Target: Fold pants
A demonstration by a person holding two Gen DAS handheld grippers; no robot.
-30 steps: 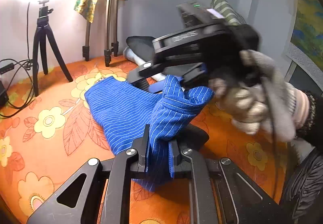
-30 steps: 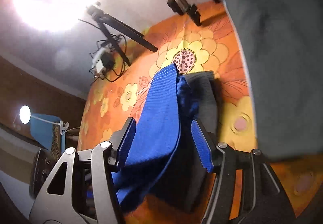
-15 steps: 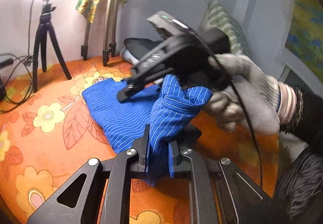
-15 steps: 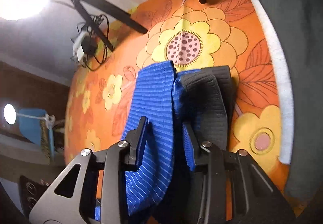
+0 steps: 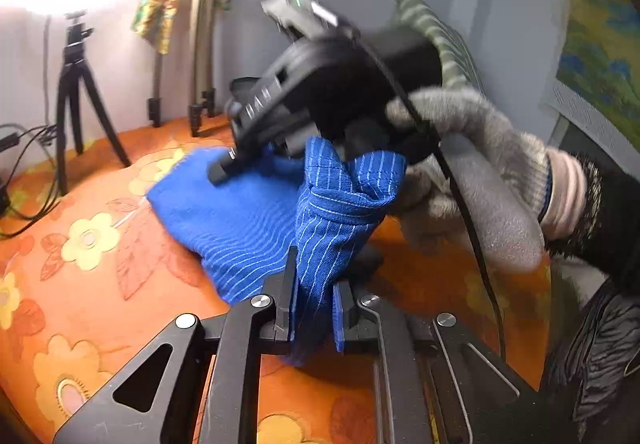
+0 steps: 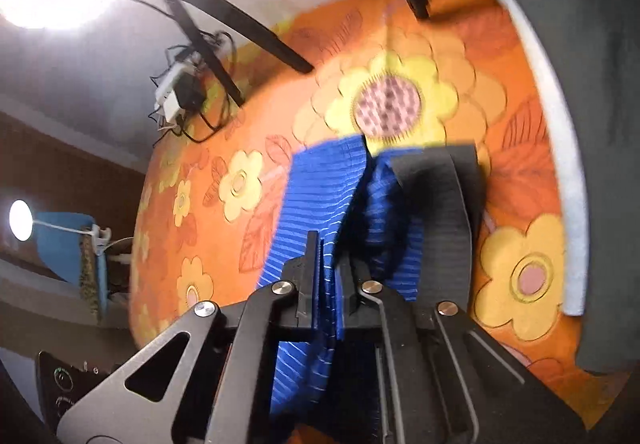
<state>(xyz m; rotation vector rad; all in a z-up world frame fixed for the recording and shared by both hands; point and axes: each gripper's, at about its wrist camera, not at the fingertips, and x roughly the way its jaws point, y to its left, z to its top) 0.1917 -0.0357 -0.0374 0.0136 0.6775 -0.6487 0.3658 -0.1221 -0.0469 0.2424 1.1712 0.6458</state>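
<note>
Left hand-held gripper is clamped on a bunched edge of the blue striped pants, as in the two preceding frames. Most of the garment lies on the orange floral bed cover, and only the gripped end is lifted. In this view the right hand-held gripper, carried by a gloved hand, now angles down into the cloth beyond.

Right wrist view: the right hand-held gripper, wide open a second ago, has closed on a raised ridge of the pants, beside a black panel of uncertain identity. Both ends are therefore held; judged from this, the fold can now be carried over.
</note>
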